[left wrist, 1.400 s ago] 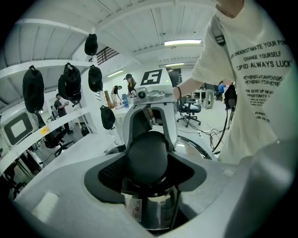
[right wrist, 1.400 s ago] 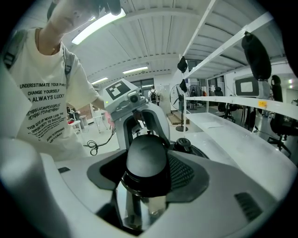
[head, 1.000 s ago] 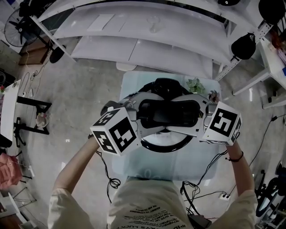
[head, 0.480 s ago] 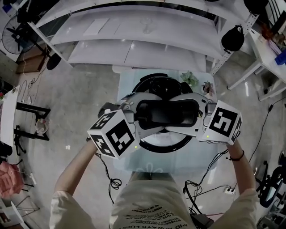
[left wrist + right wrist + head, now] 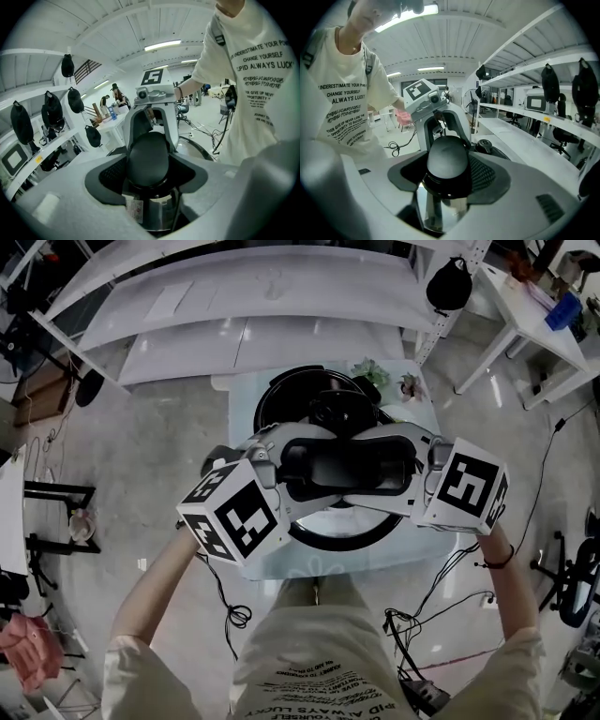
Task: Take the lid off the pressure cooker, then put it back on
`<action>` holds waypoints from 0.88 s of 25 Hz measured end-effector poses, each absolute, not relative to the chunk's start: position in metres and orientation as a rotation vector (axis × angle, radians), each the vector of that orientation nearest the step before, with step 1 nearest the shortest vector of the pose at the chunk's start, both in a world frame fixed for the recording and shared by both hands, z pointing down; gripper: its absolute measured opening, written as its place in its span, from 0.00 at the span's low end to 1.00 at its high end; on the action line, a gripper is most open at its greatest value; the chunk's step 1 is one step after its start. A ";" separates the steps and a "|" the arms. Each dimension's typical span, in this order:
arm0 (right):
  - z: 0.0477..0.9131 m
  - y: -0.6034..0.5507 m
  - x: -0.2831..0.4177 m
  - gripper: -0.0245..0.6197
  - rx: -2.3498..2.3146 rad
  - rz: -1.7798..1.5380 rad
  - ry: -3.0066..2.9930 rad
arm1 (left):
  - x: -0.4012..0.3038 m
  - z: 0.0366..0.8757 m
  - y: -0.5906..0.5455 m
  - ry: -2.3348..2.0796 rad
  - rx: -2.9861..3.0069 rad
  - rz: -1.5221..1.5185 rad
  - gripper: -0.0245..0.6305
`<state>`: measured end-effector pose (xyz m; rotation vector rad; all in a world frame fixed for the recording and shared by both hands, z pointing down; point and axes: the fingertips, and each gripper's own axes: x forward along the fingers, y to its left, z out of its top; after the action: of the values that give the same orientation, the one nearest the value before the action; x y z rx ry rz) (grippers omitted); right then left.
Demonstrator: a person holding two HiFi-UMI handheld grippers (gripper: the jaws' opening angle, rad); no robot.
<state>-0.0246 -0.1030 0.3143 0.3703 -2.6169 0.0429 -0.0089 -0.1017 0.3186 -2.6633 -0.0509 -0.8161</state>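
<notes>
Both grippers hold the pressure cooker lid (image 5: 349, 538), a shiny round lid with a black rim, in the air over the near part of the table. My left gripper (image 5: 281, 470) is shut on the left end of its long black handle (image 5: 342, 470), and my right gripper (image 5: 412, 470) is shut on the right end. In the left gripper view the handle's domed end (image 5: 147, 157) sits between the grey pads above bright steel. The right gripper view shows the other end (image 5: 447, 161) the same way. The black round cooker body (image 5: 289, 395) stands behind the lid, farther from me.
The small pale table (image 5: 246, 563) carries two little potted plants (image 5: 370, 371) at its back right corner. White curved shelving (image 5: 234, 329) runs behind it. Cables (image 5: 232, 615) lie on the floor by my feet, and another white table (image 5: 525, 306) stands at the far right.
Both grippers have carried the lid toward me and a little higher. The cooker body, mostly hidden before, now shows almost whole behind the lid.
</notes>
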 end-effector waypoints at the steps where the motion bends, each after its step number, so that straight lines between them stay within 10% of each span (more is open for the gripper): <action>1: 0.315 -0.099 -0.024 0.46 0.386 0.044 -2.611 | -0.008 0.319 -0.097 -0.065 -2.658 -0.814 0.47; 22: 0.328 -0.017 0.024 0.46 0.787 0.160 -2.493 | 0.037 0.333 -0.010 -0.442 -2.557 -0.725 0.47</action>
<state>0.0243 -0.0168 0.3279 0.7866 -2.4931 0.1602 0.0375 -0.0099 0.3326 -2.5572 -0.4423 -0.7254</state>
